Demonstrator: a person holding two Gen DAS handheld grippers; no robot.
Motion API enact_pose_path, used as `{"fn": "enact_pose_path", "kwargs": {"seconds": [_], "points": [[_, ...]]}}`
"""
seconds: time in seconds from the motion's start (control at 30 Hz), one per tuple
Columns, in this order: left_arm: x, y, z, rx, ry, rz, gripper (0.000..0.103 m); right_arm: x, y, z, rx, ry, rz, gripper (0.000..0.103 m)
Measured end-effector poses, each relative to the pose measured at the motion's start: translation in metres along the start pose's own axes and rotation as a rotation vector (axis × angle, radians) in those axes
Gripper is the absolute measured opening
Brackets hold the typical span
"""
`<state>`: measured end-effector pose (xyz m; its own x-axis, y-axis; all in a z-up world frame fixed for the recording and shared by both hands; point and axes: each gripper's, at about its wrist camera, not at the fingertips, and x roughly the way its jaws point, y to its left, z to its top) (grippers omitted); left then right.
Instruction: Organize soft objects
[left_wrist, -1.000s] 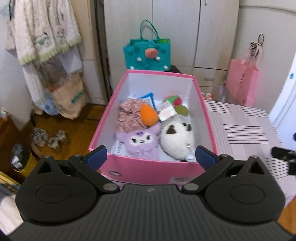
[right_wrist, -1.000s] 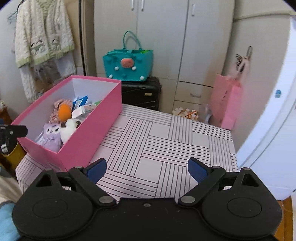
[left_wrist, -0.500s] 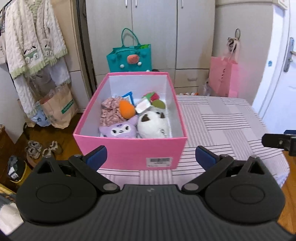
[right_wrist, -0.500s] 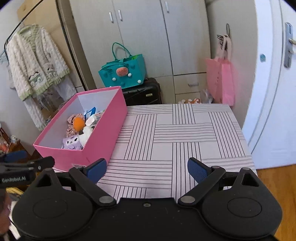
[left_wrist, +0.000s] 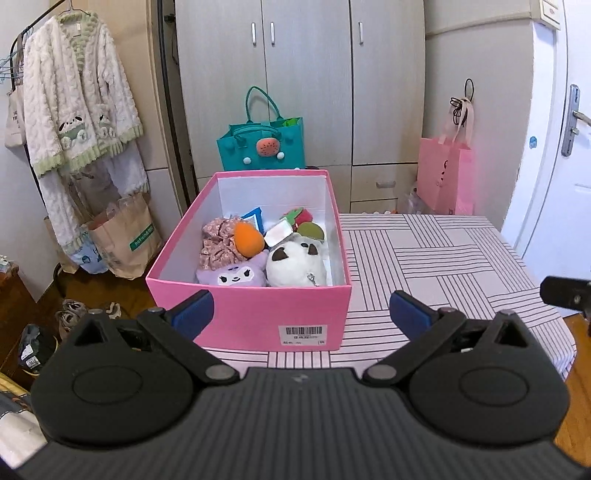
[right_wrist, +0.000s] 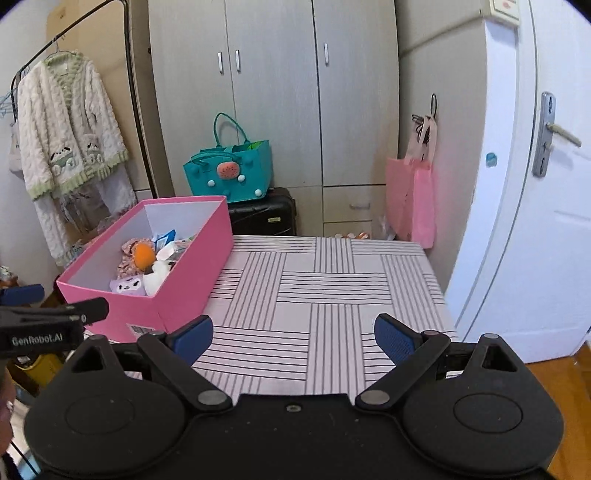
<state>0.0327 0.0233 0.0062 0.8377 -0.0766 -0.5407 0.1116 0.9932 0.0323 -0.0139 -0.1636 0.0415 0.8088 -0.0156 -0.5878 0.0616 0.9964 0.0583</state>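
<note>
While both grippers, left (left_wrist: 299, 308) and right (right_wrist: 293, 338), hover with fingers spread and empty, soft toys (left_wrist: 266, 254) sit in pink box (left_wrist: 251, 314) at tabletop (left_wrist: 424, 258) edge; a careless nudge might tip it.

Both grippers are matte black: the left gripper (left_wrist: 299, 312) has a ribbed body, the right gripper (right_wrist: 293, 338) a smooth one, with blue finger pads (right_wrist: 194, 338), silver pivot screws, and white "GenRobot.AI" lettering.

Looked like somebody's bedroom at home: tall grey wardrobe (left_wrist: 306, 85) along the back wall, a fluffy robe (left_wrist: 74, 107) hanging on a clothes rack, gift bags parked on the floor, shoes (left_wrist: 70, 314) off the table's (right_wrist: 332, 291) left edge, wooden floorboards.
</note>
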Motion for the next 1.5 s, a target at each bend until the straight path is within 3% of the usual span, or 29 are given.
{"fn": "enact_pose_path", "kwargs": {"seconds": [0.73,1.5], "points": [[-0.005,-0.001,-0.015,-0.003,-0.020,0.036,0.103,-0.013,-0.001,-0.021,-0.032,-0.099,-0.110,0.097],[-0.017,-0.006,-0.019,0.004,-0.066,0.019,0.103,-0.021,-0.005,-0.027,-0.034,-0.133,-0.129,0.097]]}}
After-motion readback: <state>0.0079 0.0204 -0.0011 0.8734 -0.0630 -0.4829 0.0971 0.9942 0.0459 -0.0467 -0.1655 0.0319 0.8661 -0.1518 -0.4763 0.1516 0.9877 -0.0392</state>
